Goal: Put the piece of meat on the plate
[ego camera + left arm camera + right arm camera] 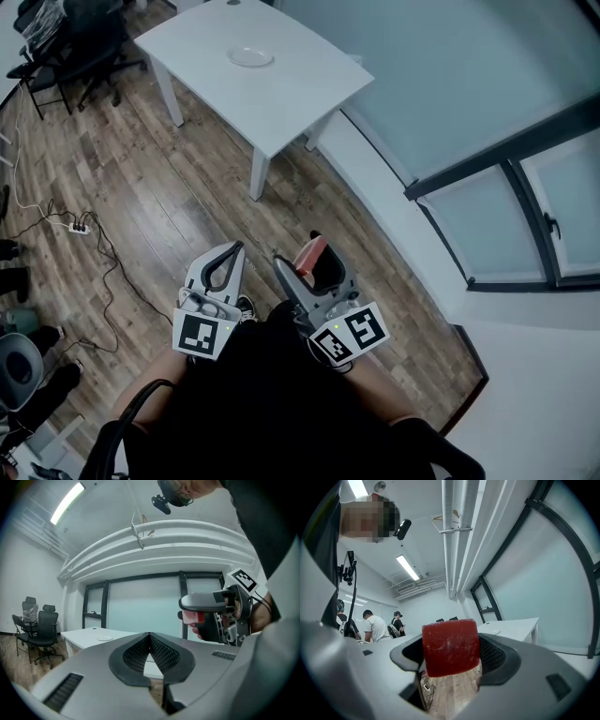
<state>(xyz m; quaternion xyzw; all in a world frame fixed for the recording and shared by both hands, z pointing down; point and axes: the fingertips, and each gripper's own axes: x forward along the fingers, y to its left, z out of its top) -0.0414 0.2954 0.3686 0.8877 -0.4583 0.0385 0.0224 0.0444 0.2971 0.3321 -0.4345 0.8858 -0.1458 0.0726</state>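
Note:
My right gripper (452,651) is shut on a red, block-shaped piece of meat (451,646). In the head view the meat (310,254) sticks up from the right gripper (305,267), held close to the body above the wooden floor. The left gripper (225,262) is beside it, jaws closed with nothing between them; in its own view the tips (149,635) meet. A small white plate (251,57) lies on the white table (281,94) far ahead; the plate (105,638) is also small in the left gripper view.
Black office chairs (80,42) stand left of the table. A power strip with cables (79,227) lies on the floor at left. A glass wall (487,103) runs along the right. Several people (375,626) stand in the distance.

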